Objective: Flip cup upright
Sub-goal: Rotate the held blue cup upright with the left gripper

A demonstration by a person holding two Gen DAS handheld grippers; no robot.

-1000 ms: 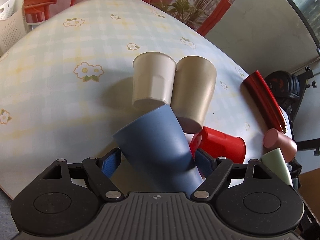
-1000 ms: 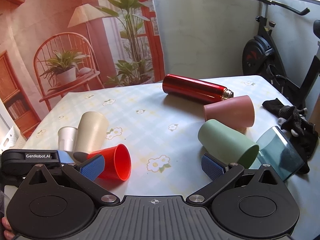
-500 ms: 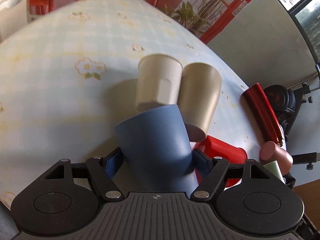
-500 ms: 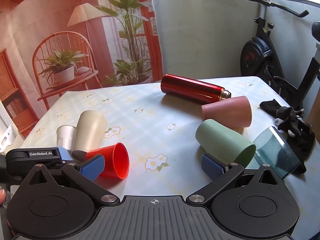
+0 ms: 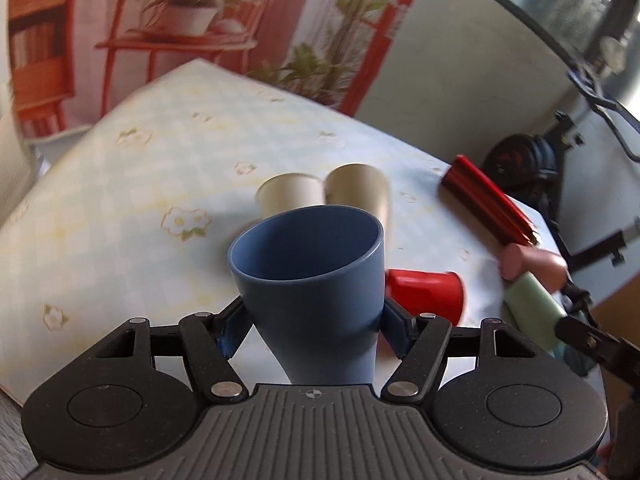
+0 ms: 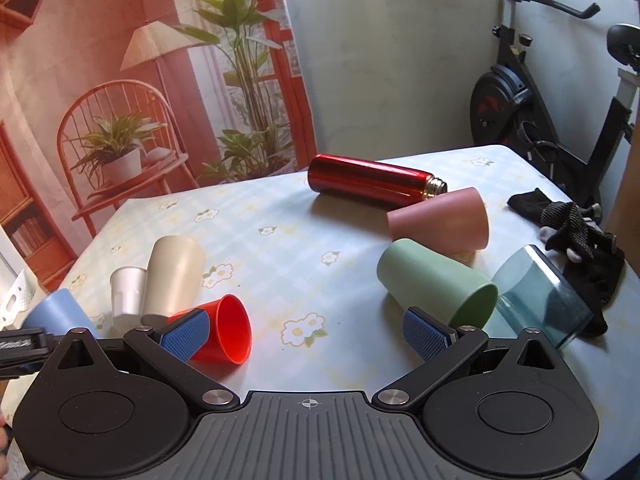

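Left claw (image 5: 311,330) pinches the blue cup (image 5: 310,276) low on its body, one pad on each side, at the lower middle of the left wrist frame. That cup's open mouth faces up and away from the camera, tilted slightly. Just behind it lie a cream cup (image 5: 288,196) and a tan cup (image 5: 358,188), side by side on the flowered tabletop (image 5: 120,208). A red cup (image 5: 426,290) lies on its side to the right of the blue cup.

Right claw (image 6: 306,334) is spread wide with nothing between its pads, low in the right wrist frame. Beyond it a green cup (image 6: 432,282) and a pink cup (image 6: 440,222) lie on their sides at the right, a red bottle (image 6: 372,182) lies past them, and a clear glass (image 6: 540,298) lies at the far right beside a black glove (image 6: 576,232).
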